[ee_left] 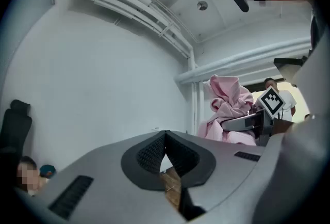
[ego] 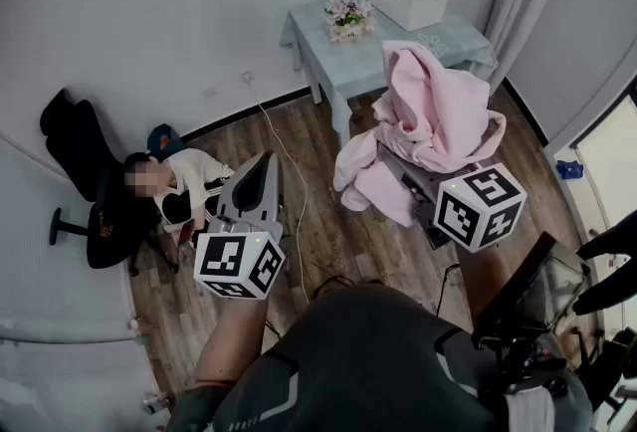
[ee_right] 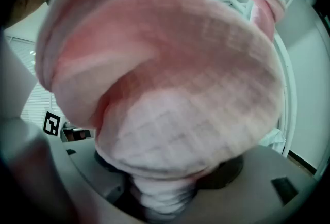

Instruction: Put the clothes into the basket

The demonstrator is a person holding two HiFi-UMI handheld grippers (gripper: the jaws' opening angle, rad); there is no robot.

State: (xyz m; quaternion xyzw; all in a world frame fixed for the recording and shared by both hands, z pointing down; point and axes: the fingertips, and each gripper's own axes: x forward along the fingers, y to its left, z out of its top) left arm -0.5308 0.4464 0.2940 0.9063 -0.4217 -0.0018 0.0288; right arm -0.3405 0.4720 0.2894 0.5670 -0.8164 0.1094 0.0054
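**Orientation of the garment.** The pink garment is sitting bunched on the right gripper, right of centre in the head view. Its long axis is running roughly from top to bottom of that frame. The bulk is standing towards the upper edge, and one fold is trailing to the lower left, over the wooden floor. The garment is not in the basket.

**Gripper states.** The right gripper is clamping a gathered neck of the garment between its jaws, as shown at the bottom centre of the right gripper view. The left gripper is holding nothing, with its jaws meeting tip to tip. It is pointing towards the top of the head view, left of centre.

**Obstructed areas.** The fabric is filling almost the whole right gripper view and is covering that gripper's jaw tips in the head view. The wearer's torso is cutting off the lower centre of the head view. A dark object at the lower right is not identifiable.

**Surroundings.** The white basket is standing on the pale blue table at the top of the head view, beside a bunch of flowers. The garment is overlapping the table's near edge in the frame. A seated person and a black chair are occupying the left side. A white cable is running across the floor.
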